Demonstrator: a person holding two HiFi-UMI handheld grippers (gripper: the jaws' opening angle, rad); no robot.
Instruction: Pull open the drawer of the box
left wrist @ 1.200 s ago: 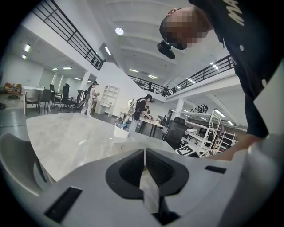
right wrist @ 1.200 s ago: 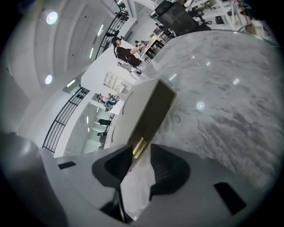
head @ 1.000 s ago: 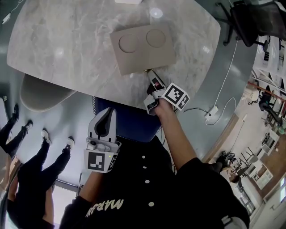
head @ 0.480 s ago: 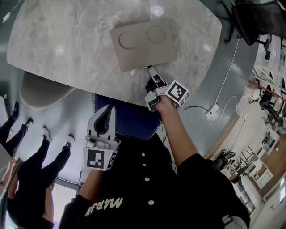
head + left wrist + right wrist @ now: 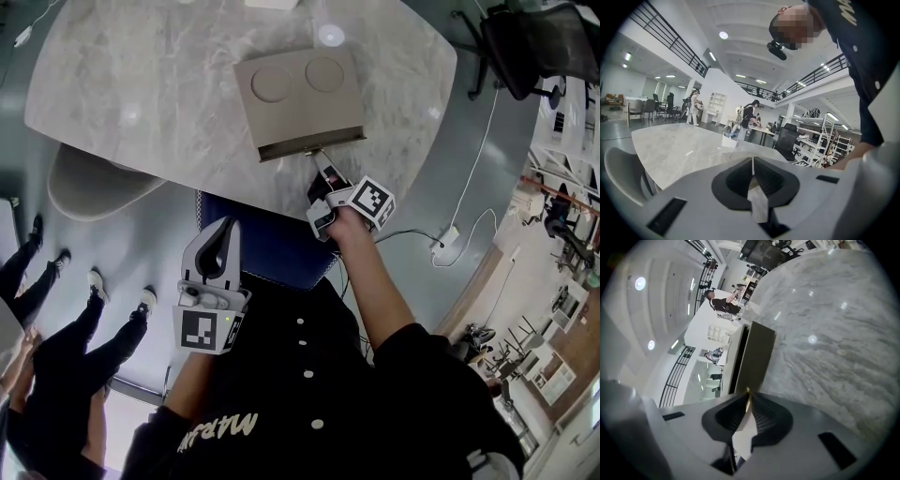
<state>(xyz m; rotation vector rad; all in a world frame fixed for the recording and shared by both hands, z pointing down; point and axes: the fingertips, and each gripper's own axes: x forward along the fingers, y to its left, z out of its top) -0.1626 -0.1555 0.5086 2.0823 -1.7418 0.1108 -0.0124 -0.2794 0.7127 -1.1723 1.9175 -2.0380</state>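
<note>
- Big news first: the drawer [image 5: 311,142] of the box [image 5: 298,94] has cracked open. There's a dark slot along the box's front edge that wasn't there a second ago. The box sits on the worktop [image 5: 141,84] near the person's edge, front face toward them.
- The right gripper [image 5: 321,161] has just been closing its jaws. They're now clamped on the thin gold pull tab [image 5: 748,395] sticking out of the drawer front, and the right gripper view shows it pinched right at the tips.
- My read: the grab is done and the pull has only just started, so most of the travel is still to go.
- The left gripper [image 5: 228,236] hangs low off the worktop in front of the person's torso, jaws pressed together on nothing. It isn't bracing the box, so I'd guess the box could slide along with the pull.
- Around: a blue chair [image 5: 272,248] is tucked under the worktop edge just behind the right gripper, so there's not much room to back up. A grey chair [image 5: 89,192] sits off to the left, and a small white tub [image 5: 730,140] is well apart at the far side.
</note>
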